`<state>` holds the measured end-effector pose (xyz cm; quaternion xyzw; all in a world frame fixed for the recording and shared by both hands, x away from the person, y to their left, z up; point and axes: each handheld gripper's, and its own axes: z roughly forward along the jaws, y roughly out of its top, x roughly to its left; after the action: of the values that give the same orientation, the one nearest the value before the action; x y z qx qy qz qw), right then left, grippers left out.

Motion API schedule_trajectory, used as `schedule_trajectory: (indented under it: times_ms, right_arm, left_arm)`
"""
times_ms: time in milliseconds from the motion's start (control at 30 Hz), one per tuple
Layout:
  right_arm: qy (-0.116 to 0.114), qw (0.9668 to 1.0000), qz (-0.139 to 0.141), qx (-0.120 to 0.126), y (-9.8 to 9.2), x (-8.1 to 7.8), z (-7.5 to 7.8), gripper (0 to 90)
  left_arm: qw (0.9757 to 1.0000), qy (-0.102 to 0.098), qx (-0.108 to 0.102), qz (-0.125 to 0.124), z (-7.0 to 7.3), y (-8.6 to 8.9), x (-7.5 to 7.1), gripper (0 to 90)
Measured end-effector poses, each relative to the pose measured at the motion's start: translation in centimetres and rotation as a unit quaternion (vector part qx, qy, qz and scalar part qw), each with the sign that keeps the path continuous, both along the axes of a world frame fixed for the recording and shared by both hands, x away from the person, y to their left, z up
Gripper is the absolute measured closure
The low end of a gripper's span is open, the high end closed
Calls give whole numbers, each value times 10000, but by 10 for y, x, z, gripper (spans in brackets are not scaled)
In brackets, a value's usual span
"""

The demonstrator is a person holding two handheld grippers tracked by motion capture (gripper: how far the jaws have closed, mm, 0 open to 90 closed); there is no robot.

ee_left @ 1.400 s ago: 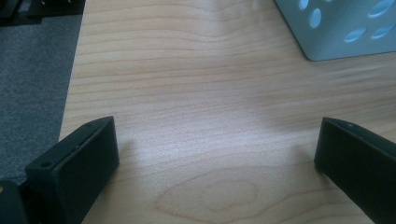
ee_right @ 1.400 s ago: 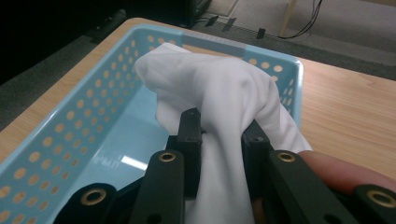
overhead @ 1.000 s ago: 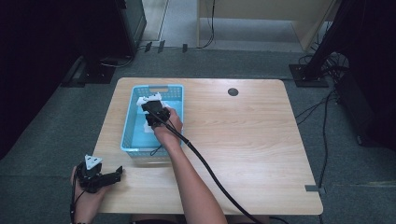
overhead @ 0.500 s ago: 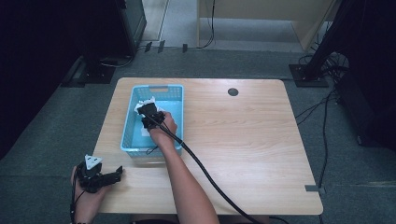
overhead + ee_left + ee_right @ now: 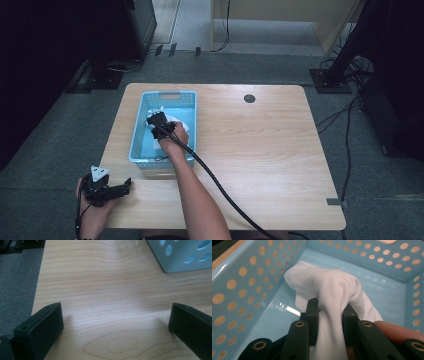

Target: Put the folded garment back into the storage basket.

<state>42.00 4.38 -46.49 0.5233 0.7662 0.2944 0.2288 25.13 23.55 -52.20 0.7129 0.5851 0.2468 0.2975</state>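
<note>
- Right gripper view: right gripper (image 5: 329,310) clamped on the cloth (image 5: 332,287), low inside the basket (image 5: 242,280), seemingly to set it down.
- Left gripper (image 5: 102,187) sat wide open, empty, parked clear on the table (image 5: 260,150).

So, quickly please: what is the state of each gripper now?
Left gripper: open, holding nothing, above the table.
Right gripper: closed on the white cloth, inside the blue basket.
</note>
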Motion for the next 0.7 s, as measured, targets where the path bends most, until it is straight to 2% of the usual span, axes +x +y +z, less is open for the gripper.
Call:
schedule_trajectory:
  times_ms: [167, 233, 333, 533, 600, 700]
  right_arm:
    - [131, 9999, 50, -80, 2, 2, -2, 672]
    - [256, 9996, 113, -94, 2, 3, -4, 634]
    - [364, 9990, 272, -20, 3, 4, -4, 472]
    - [440, 9978, 484, 107, 4, 4, -2, 123]
    - [478, 9973, 545, 112, 4, 4, -2, 54]
    - [458, 9975, 499, 201, 2, 5, 1, 3]
  left_arm:
    - [10000, 1, 2, -1, 0, 0, 0, 0]
    - [10000, 1, 1, -2, 0, 0, 0, 0]
    - [10000, 1, 1, -1, 0, 0, 0, 0]
    - [10000, 0, 3, -2, 0, 0, 0, 0]
    - [10000, 0, 5, -2, 0, 0, 0, 0]
    - [10000, -1, -1, 1, 0, 0, 0, 0]
